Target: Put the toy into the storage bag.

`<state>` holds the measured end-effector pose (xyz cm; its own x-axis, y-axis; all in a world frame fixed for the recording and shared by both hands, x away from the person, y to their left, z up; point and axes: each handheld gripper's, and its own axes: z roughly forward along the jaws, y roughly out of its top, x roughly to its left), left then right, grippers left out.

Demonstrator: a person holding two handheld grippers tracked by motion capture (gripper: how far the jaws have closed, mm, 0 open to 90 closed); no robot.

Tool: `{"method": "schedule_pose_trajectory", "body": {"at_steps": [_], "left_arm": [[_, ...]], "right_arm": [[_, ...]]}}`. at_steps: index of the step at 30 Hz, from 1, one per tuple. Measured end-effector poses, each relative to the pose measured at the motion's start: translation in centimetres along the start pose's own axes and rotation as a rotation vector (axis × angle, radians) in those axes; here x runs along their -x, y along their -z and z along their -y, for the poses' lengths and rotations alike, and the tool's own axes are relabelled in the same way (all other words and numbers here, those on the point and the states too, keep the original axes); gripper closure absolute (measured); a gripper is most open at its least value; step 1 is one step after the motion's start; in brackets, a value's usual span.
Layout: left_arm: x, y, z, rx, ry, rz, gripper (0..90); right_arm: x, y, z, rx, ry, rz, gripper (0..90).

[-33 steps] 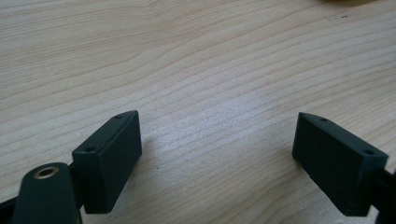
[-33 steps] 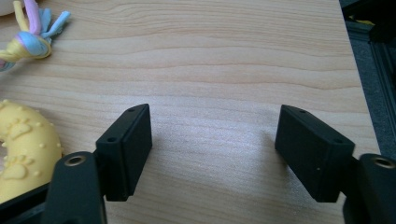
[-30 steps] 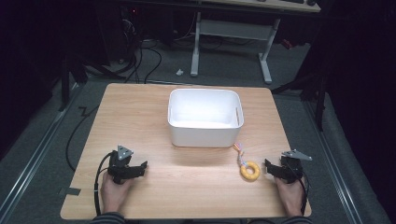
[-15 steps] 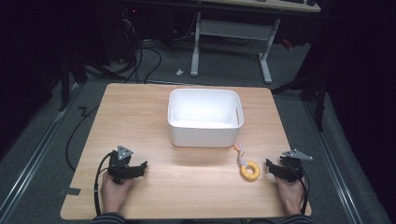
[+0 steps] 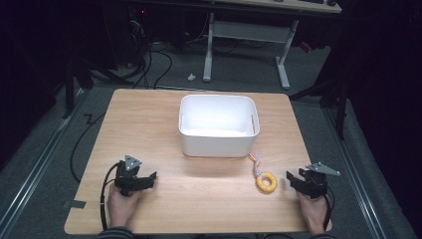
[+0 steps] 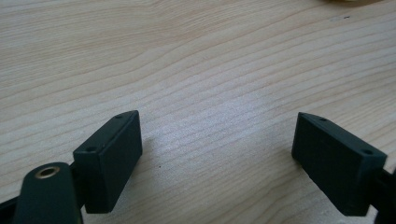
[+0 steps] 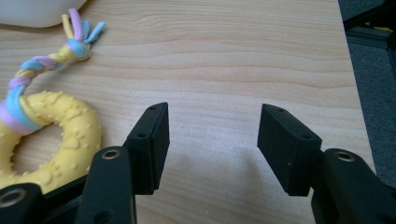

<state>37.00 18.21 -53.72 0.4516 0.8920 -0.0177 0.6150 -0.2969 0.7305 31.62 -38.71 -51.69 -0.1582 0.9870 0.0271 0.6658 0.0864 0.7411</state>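
1. From the high view we see a light wooden table [image 5: 164, 119] on a grey floor in a dark room, with a white-legged desk frame [image 5: 246, 35] and loose cables [image 5: 154, 59] beyond its far edge.
2. A white bin [image 5: 218, 124] stands at the middle of the table, towards the far side, and looks empty.
3. A yellow ring toy [image 5: 266, 182] with a braided pastel rope [image 5: 257, 164] lies near the bin's near right corner, apart from it, the rope running towards the bin.
4. The right gripper [image 5: 297, 180] rests at the near right, held by a hand [image 5: 314, 214], just right of the ring and not touching it. The left gripper [image 5: 145, 180] rests at the near left, well apart from the toy, with a hand [image 5: 121, 206] behind it.
5. Bare wood lies between the two grippers and along the left side, and both sit close to the near edge.
6. In the left gripper view we find its jaws spread wide with nothing between them, over plain wood grain. A sliver of something yellow shows at the far edge.
7. In the right gripper view its jaws stand apart and empty. The ring [image 7: 60, 135] lies just left of the left jaw, the rope's frayed end [image 7: 79, 32] reaches nearly to the bin's base [image 7: 37, 11], and the table's right edge with grey floor [image 7: 373, 93] is close on the right.
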Motion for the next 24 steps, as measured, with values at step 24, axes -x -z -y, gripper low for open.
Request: {"method": "schedule_pose_trajectory", "body": {"at_steps": [24], "left_arm": [[0.0,0.0,0.0,-0.001,0.001,0.002,16.5]], "right_arm": [[-2.8,3.9,1.1,0.016,0.064,-0.078,50.8]]}}
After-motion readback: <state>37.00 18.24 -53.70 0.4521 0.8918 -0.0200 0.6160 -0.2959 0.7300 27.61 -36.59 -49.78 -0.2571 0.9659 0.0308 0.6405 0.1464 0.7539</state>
